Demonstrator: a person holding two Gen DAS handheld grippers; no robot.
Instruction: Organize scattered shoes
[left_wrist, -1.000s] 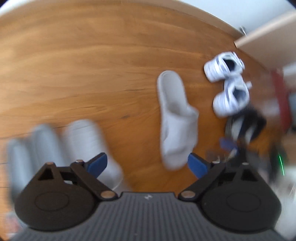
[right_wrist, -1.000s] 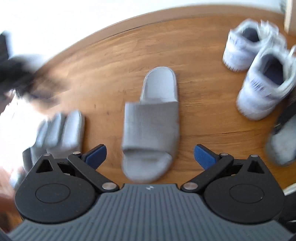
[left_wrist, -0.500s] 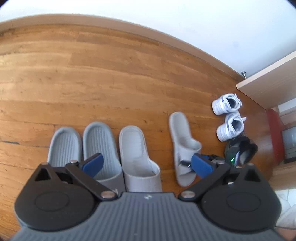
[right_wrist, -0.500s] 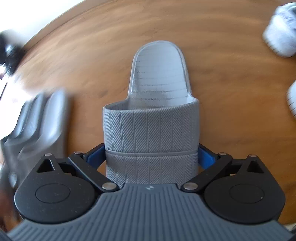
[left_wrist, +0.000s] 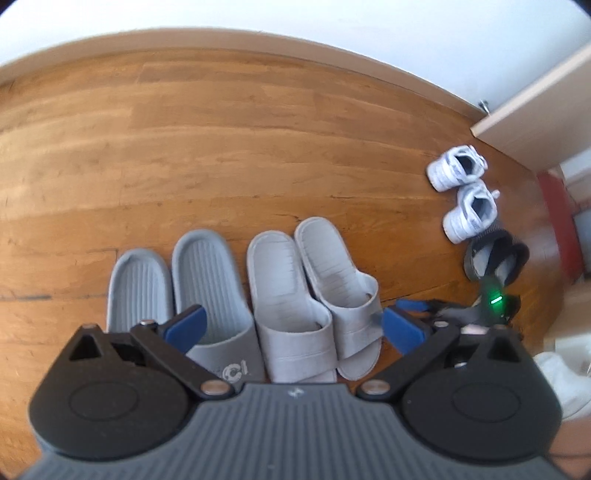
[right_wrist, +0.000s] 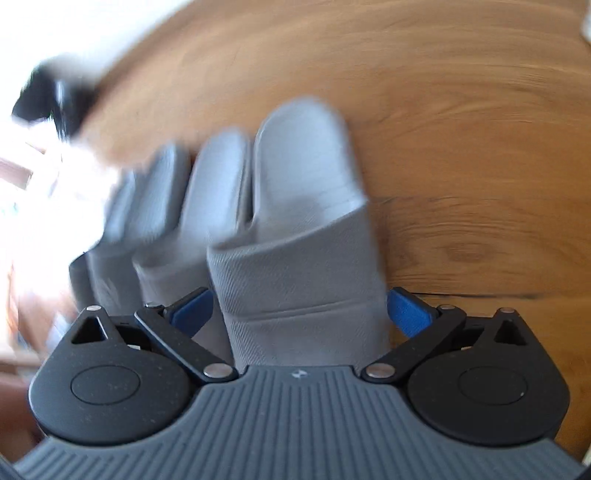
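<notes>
The left gripper (left_wrist: 291, 323) hangs above the wooden floor (left_wrist: 221, 147) with its jaws spread wide and nothing between them. Its blue fingertips (left_wrist: 184, 325) frame a row of four slippers below.

Row layout, left to right in the left wrist view:
- A ribbed blue-grey slipper (left_wrist: 138, 288), leftmost.
- A second ribbed slipper (left_wrist: 210, 288) just beside it, with a printed mark on its strap.
- A light grey fabric slipper (left_wrist: 284, 302), near the middle.
- The held slipper (left_wrist: 336, 280) — angled slightly, its side touching the fabric slipper to its left.

The right gripper (right_wrist: 300, 312) straddles the strap of the held slipper (right_wrist: 303, 258). Its blue fingertips (right_wrist: 408, 308) sit against both sides of the strap, so the jaws are closed onto it at about strap width. The right wrist view is motion-blurred; whether the sole rests fully on the floor cannot be told. In that view the other three slippers lie to the left of the held one, packed side by side.

Farther right in the left wrist view, a pair of white sneakers (left_wrist: 463, 192) stands well apart from the row. A dark shoe (left_wrist: 495, 258) lies just near of them. A pale cabinet panel (left_wrist: 535, 122) stands at the far right, against the white wall (left_wrist: 332, 22).
</notes>
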